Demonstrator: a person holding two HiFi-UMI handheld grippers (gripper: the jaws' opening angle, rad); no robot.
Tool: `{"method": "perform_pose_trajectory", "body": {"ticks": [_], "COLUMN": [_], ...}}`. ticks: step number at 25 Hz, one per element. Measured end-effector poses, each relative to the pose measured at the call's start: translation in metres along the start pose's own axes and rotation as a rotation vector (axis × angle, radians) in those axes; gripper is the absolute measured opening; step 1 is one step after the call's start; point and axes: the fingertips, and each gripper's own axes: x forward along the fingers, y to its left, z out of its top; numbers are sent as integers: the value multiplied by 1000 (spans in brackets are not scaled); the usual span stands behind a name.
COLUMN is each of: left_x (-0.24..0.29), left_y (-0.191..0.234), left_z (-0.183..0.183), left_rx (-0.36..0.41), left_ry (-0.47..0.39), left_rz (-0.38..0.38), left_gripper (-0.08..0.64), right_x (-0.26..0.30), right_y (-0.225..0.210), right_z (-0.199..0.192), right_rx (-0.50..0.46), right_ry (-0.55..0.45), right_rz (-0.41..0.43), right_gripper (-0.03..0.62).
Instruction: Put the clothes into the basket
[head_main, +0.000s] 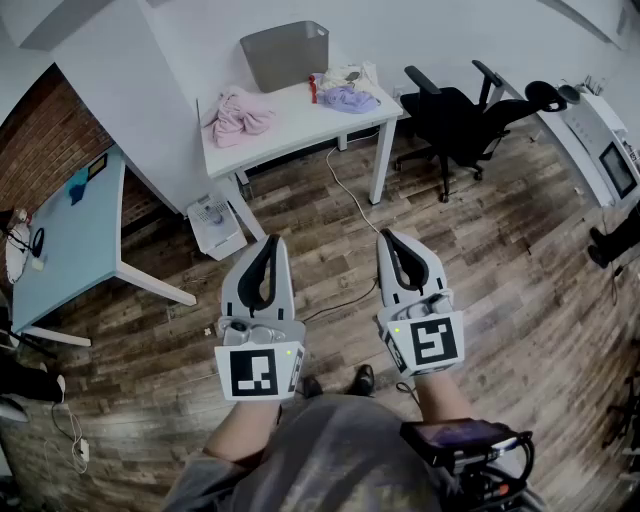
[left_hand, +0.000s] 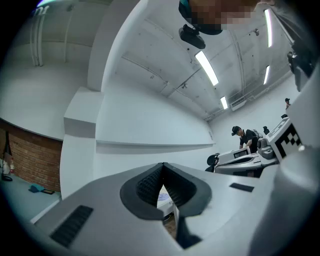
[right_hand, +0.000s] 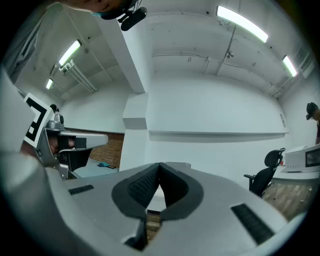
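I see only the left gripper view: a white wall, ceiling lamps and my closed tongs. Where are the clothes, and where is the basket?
Observer: The head view shows a crumpled pink garment lying on the left part of a white rectangular table, ahead of you.
Operator: Is there more clothing?
Observer: Yes. A lilac garment lies at the table's right end, with a cream cloth just behind it.
Operator: And the basket?
Observer: The grey plastic basket stands at the table's far edge, by the wall, between the pink garment and the lilac one.
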Motion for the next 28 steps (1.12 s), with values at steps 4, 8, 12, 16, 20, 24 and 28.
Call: {"method": "perform_pose_trajectory", "body": {"ticks": [4, 8, 12, 16, 20, 24, 28], "left_x": [1, 5, 9, 12, 14, 22, 43], "left_y": [-3, -9, -19, -30, -36, -34, -25], "left_z": [0, -1, -3, -5, -12, -18, -31], "left_rx": [9, 10, 11, 4, 4, -4, -26], "left_ry": [11, 15, 20, 19, 43, 50, 63], "left_rz": [17, 35, 48, 72, 77, 83, 85], "left_gripper": [8, 8, 8, 8, 8, 8, 8], "right_x": [-2, -1, -2, -5, -4, 4, 27], "right_y": [-3, -10, -19, -30, -38, -43, -52], "right_z": [0, -2, -4, -7, -12, -13, -22], "right_rx": [-2, -2, -6, 13, 42, 35, 37], "right_ry": [0, -3, -6, -17, -9, -4, 15], "right_rz": [18, 39, 60, 91, 103, 107, 100], "right_gripper": [5, 5, 5, 5, 5, 5, 5]}}
